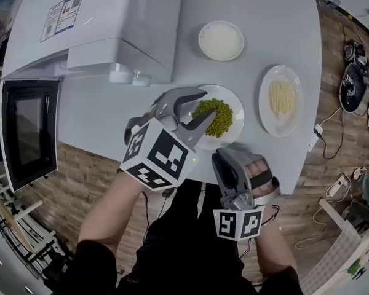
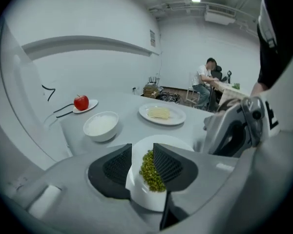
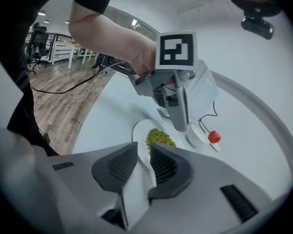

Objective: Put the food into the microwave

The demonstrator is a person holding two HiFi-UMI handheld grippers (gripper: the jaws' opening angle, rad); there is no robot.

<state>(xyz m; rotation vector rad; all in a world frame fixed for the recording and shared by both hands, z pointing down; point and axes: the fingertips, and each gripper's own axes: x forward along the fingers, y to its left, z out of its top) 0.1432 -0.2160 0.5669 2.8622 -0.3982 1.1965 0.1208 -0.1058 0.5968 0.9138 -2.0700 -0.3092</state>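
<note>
None in the microwave (image 1: 111,17): pea plate (image 1: 235,126) sits on the table (image 1: 277,17).
Your left gripper (image 2: 142,162) and right gripper (image 3: 144,162) straddle its rim, jaws released.

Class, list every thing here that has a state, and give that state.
Microwave: door open.
Pea plate: on table, full.
Left tool: open, jaws astride pea plate's rim.
Right tool: open, pea plate's rim between jaws.
Rice bowl: full, on table.
Pale food plate: on table, untouched.
Apple: whole, on saucer.
</note>
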